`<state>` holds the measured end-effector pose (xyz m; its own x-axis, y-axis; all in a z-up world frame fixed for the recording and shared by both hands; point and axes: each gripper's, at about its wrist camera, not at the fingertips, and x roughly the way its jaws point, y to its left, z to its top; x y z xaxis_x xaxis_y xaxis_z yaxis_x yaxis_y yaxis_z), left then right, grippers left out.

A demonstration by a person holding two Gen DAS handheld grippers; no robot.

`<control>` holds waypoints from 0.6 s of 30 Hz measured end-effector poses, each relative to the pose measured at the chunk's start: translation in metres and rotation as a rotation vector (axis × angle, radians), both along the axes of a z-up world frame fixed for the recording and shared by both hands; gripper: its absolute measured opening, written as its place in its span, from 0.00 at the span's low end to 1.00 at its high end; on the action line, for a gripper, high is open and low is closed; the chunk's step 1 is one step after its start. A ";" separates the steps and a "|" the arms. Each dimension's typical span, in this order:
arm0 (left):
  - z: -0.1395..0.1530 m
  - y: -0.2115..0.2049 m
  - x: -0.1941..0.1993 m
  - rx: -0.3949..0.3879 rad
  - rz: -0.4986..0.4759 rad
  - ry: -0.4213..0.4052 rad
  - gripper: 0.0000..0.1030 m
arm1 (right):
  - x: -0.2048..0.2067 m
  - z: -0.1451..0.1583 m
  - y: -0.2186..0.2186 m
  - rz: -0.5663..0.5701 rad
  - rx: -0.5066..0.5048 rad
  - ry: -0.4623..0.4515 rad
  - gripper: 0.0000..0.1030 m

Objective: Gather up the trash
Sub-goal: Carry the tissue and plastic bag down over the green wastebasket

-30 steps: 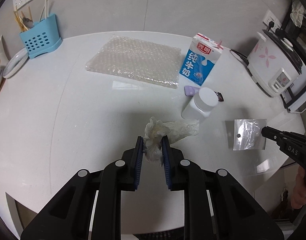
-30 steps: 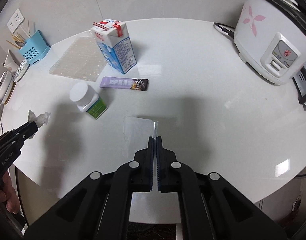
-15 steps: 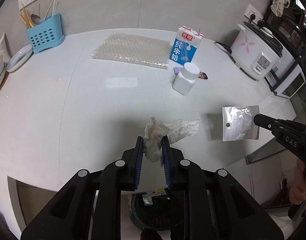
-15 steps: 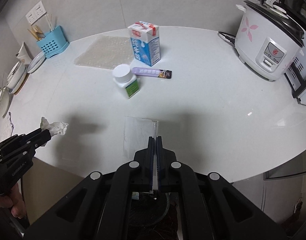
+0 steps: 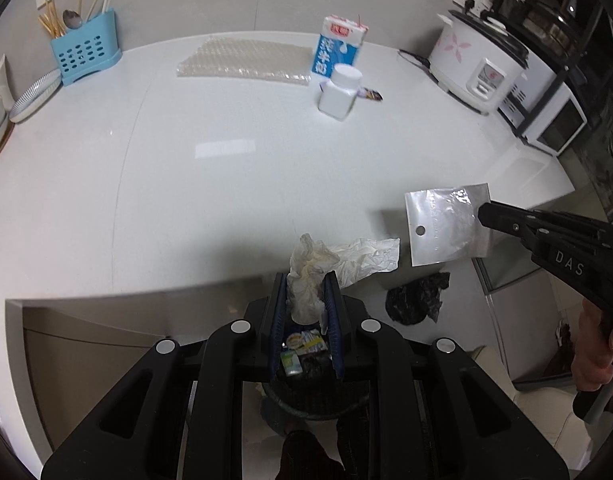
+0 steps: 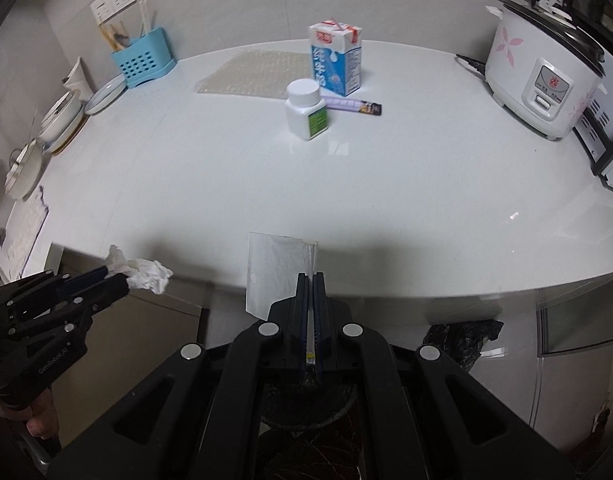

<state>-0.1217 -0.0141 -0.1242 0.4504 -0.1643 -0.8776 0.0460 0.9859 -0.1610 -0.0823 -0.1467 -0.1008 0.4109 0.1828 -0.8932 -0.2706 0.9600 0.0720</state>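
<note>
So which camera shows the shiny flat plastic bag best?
The left wrist view: the flat, shiny clear plastic bag faces the camera, showing its round hang hole, pinched by the right gripper. The right wrist view shows the bag mostly edge-on between that gripper's fingers.

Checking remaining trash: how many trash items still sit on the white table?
4: bubble wrap sheet, blue-white milk carton, white plastic bottle, purple snack wrapper, clustered at the far side.

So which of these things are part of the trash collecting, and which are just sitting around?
In the job:
- crumpled tissue in left gripper
- clear plastic bag in right gripper
- bin below
- milk carton, white bottle, wrapper, bubble wrap

Lying about:
- rice cooker
- utensil holder
</note>
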 end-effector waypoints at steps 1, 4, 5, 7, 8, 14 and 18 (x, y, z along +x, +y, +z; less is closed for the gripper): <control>-0.004 -0.001 -0.004 -0.001 -0.005 0.008 0.18 | -0.006 -0.003 0.002 0.008 0.006 0.004 0.02; -0.019 -0.002 -0.018 -0.006 -0.015 0.022 0.18 | -0.020 -0.012 0.005 0.026 0.011 0.013 0.02; -0.024 -0.002 -0.022 -0.009 -0.018 0.030 0.18 | -0.025 -0.016 0.007 0.032 0.010 0.017 0.02; -0.037 -0.003 -0.031 -0.004 -0.025 0.041 0.18 | -0.033 -0.024 0.009 0.041 0.000 0.025 0.02; -0.043 -0.003 -0.034 -0.003 -0.026 0.051 0.18 | -0.036 -0.029 0.010 0.045 0.000 0.031 0.02; -0.080 0.002 -0.051 0.000 -0.009 0.102 0.18 | -0.053 -0.069 0.012 0.060 -0.027 0.073 0.02; -0.102 0.008 -0.057 0.010 0.003 0.128 0.18 | -0.059 -0.104 0.014 0.065 -0.039 0.121 0.02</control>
<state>-0.1792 -0.0062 -0.2263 0.3347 -0.1538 -0.9297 0.0224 0.9876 -0.1553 -0.1409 -0.1328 -0.2050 0.2880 0.1696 -0.9425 -0.3238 0.9435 0.0708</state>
